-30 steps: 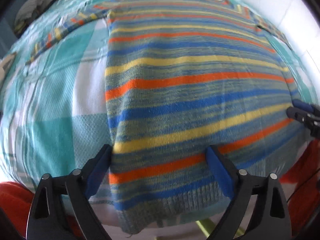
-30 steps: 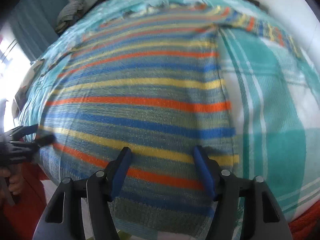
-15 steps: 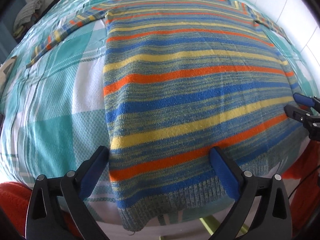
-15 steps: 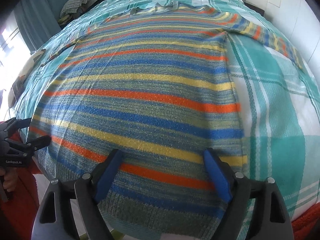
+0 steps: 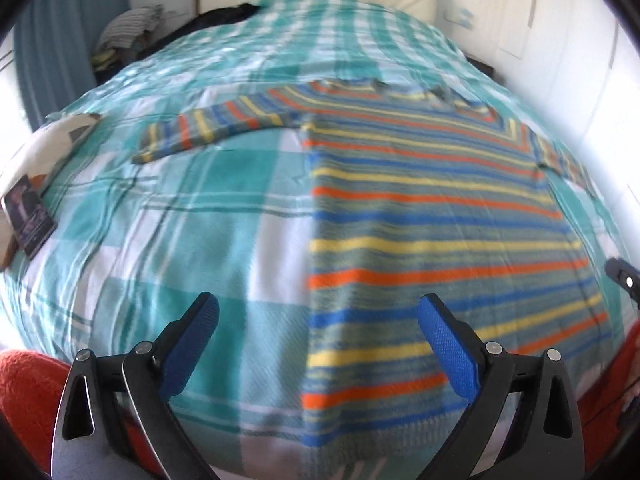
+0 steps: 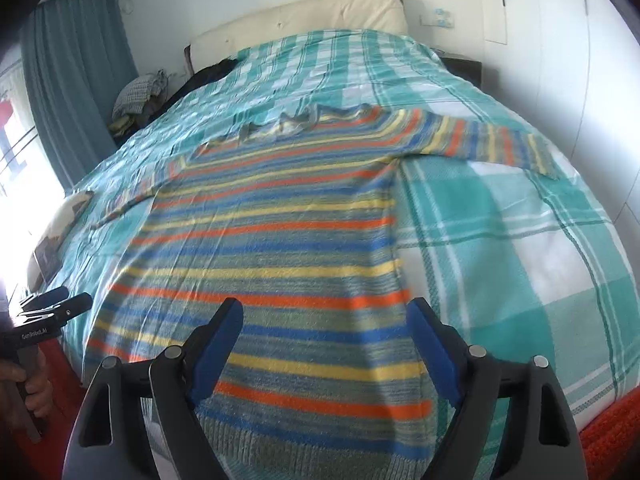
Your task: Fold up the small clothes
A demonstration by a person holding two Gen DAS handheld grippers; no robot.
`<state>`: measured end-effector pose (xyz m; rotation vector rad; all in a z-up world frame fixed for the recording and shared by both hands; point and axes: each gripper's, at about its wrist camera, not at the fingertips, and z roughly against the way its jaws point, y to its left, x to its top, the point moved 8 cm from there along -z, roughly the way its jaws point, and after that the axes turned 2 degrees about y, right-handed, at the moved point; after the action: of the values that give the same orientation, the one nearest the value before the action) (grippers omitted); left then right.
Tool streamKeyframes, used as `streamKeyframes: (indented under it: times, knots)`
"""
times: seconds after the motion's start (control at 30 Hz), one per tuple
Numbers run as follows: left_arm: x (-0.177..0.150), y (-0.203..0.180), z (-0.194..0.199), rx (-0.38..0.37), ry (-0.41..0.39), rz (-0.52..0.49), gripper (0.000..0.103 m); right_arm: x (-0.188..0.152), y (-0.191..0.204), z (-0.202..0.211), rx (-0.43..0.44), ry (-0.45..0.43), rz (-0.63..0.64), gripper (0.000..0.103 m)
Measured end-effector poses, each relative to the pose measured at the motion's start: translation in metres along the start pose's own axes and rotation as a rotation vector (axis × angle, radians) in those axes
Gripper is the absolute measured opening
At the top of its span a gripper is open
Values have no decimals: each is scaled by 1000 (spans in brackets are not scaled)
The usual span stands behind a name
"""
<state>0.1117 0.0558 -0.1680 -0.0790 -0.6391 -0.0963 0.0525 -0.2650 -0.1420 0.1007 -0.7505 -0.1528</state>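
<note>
Both grippers have lifted back from the striped sweater [image 6: 272, 264], so the whole bed [image 6: 520, 240] now shows. The sweater lies flat, sleeves spread, hem at the bed's near edge, apparently smoothed ready for folding. The right gripper [image 6: 324, 344] hovers over the hem, fingers wide apart and empty. The left gripper [image 5: 320, 344] hovers beside the sweater's left edge, fingers likewise apart, holding nothing.
</note>
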Motion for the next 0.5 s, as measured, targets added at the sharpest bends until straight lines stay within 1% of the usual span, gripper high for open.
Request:
streamKeyframes:
  times: [0.1,0.23,0.5]
  knots:
    - [3,14,-8,36,2,30,100,-3,-3,-5,-6,20,-23,83]
    - [4,21,-9,38,-1,54,100,-3,-5,-8,2,28,-38,83]
    - [2,14,-13,60,-1,-5,100,-4,-6,-10,17,32,-42,83]
